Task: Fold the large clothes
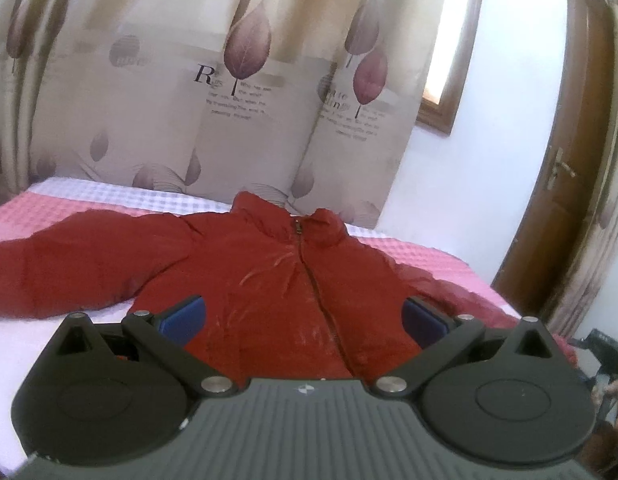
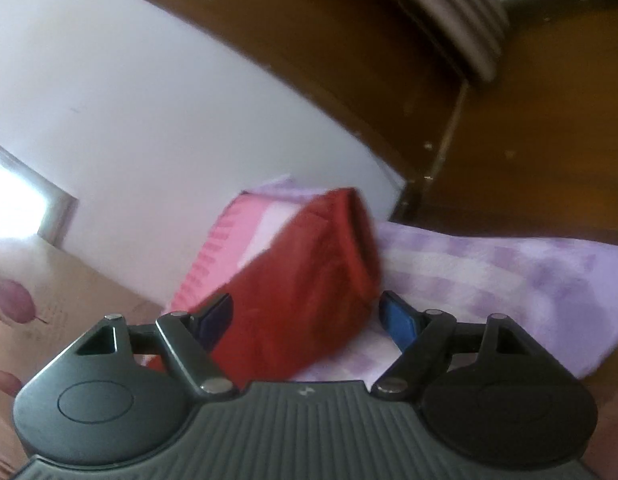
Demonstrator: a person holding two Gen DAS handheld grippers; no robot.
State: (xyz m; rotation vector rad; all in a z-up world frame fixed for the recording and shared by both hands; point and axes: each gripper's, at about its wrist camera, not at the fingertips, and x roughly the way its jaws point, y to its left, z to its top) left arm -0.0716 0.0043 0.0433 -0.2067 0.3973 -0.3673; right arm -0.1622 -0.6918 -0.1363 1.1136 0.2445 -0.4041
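A red zipped puffer jacket [image 1: 277, 276] lies front up on the bed, collar at the far side, one sleeve [image 1: 69, 268] stretched out to the left. My left gripper [image 1: 305, 316] is open above the jacket's lower front, holding nothing. In the right wrist view a red sleeve with its cuff [image 2: 309, 276] lies between the blue pads [image 2: 399, 322] of my right gripper [image 2: 307, 320], which is open and not clamped on it.
The bed has a pink and lilac checked cover [image 1: 49, 208] [image 2: 489, 280]. A leaf-print curtain [image 1: 237, 80] hangs behind the bed. A white wall and a brown wooden door [image 1: 557, 200] stand to the right. A wooden frame [image 2: 349, 60] shows in the right wrist view.
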